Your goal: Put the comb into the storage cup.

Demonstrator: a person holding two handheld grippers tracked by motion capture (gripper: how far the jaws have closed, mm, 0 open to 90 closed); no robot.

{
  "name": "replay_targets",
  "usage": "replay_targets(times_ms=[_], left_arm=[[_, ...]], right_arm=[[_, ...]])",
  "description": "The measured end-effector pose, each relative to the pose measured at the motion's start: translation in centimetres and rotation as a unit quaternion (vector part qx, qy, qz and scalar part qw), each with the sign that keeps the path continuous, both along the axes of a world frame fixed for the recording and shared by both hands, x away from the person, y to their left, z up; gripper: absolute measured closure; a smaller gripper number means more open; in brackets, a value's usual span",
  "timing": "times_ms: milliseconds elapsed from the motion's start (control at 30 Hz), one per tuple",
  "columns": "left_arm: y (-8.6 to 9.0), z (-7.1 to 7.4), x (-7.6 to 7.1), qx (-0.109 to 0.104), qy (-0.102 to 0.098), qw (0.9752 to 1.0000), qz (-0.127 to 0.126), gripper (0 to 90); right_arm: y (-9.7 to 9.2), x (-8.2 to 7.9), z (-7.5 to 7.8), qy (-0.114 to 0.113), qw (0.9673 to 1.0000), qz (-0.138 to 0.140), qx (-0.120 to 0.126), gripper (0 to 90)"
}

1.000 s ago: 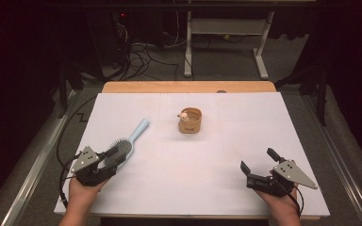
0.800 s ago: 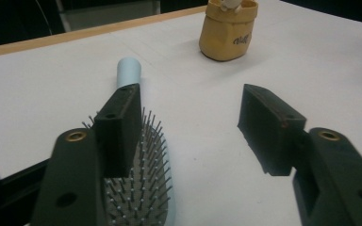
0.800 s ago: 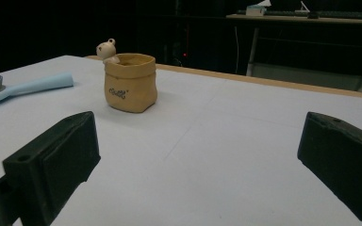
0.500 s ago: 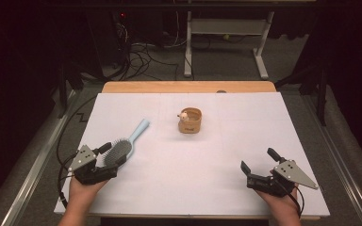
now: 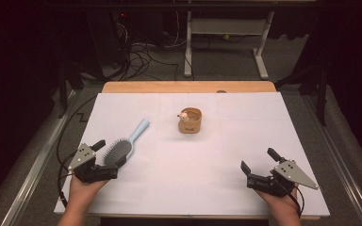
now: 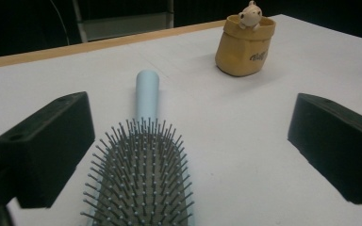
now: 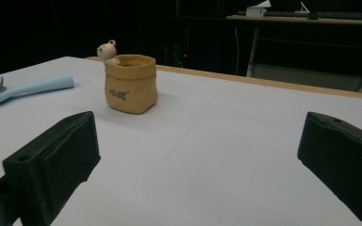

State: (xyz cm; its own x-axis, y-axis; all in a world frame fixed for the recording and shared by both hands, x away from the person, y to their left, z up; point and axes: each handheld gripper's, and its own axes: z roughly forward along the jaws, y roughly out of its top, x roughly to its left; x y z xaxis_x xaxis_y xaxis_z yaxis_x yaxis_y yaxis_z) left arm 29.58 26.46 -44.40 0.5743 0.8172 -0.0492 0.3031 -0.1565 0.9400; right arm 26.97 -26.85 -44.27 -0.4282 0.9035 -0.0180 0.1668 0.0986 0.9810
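Left gripper (image 5: pixel 109 151) jaws just opened wide, light-blue plastic bristle hairbrush (image 6: pixel 141 174) lying loose between them on white table (image 5: pixel 217 188); right gripper (image 5: pixel 257 162) jaws apart, empty.

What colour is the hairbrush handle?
Pale blue; the hairbrush handle shows best in the left gripper view.

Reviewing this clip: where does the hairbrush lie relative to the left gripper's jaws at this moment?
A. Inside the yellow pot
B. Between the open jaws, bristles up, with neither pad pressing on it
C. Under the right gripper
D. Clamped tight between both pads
B: in the left gripper view the hairbrush lies bristles up on the table between the jaws of the left gripper, which have just been opening and stand clear of it on both sides.
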Motion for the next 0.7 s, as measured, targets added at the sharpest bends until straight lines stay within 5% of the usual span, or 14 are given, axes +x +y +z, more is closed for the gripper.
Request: replay_targets(times_ms=[267, 700], left_arm=[[0.2, -0.1, 0.1, 0.008, -0.001, 0.9999, 0.011, 0.0], [0.7, -1.0, 1.1, 0.061, 0.072, 0.9949, 0.036, 0.0]], right_arm=[[0.0, 0.0, 0.0, 0.0, 1.0, 0.0, 0.002, 0.1], [0.0, 0.0, 0.0, 0.0, 1.0, 0.0, 0.0, 0.1]])
